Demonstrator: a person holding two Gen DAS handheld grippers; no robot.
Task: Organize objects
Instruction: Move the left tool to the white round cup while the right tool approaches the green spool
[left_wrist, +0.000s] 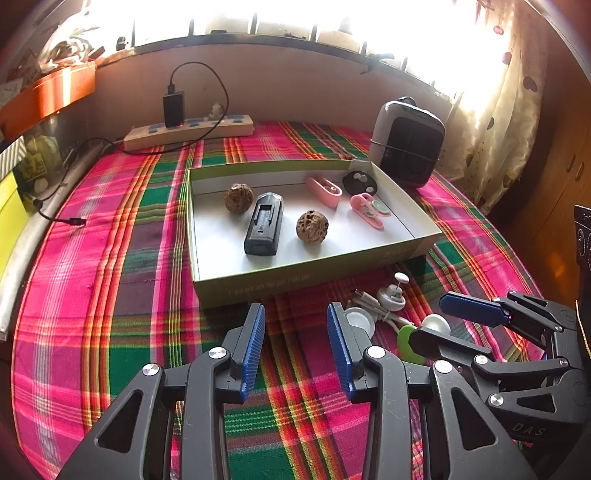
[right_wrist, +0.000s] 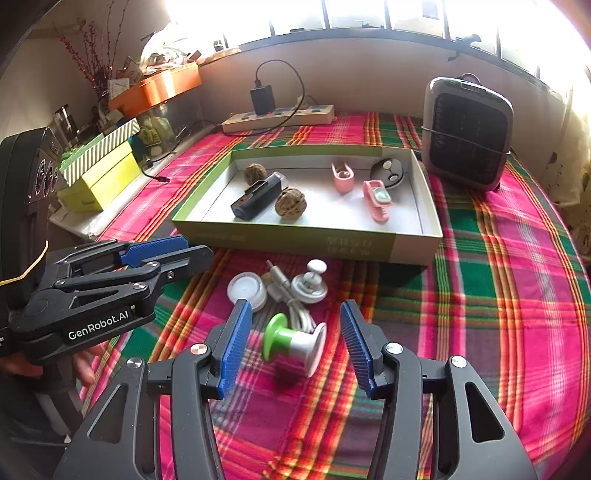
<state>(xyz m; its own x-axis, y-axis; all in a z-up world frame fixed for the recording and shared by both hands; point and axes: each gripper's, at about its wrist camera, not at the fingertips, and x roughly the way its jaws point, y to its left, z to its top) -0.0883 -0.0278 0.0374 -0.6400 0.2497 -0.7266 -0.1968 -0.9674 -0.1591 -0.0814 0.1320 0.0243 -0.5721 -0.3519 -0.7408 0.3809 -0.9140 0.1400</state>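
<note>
Both claws gaped empty over the plaid cloth (right_wrist: 480, 295), the right gripper (right_wrist: 295, 343) straddling the loose green spool (right_wrist: 291, 341), tray (right_wrist: 295, 242) at twelve o'clock, sunlit window behind.

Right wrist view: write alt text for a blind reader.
The open right tool straddles a green and white spool lying on a plaid cloth. Beyond sits a shallow box holding two walnuts, a black case and pink clips; the left tool hovers alongside.
</note>
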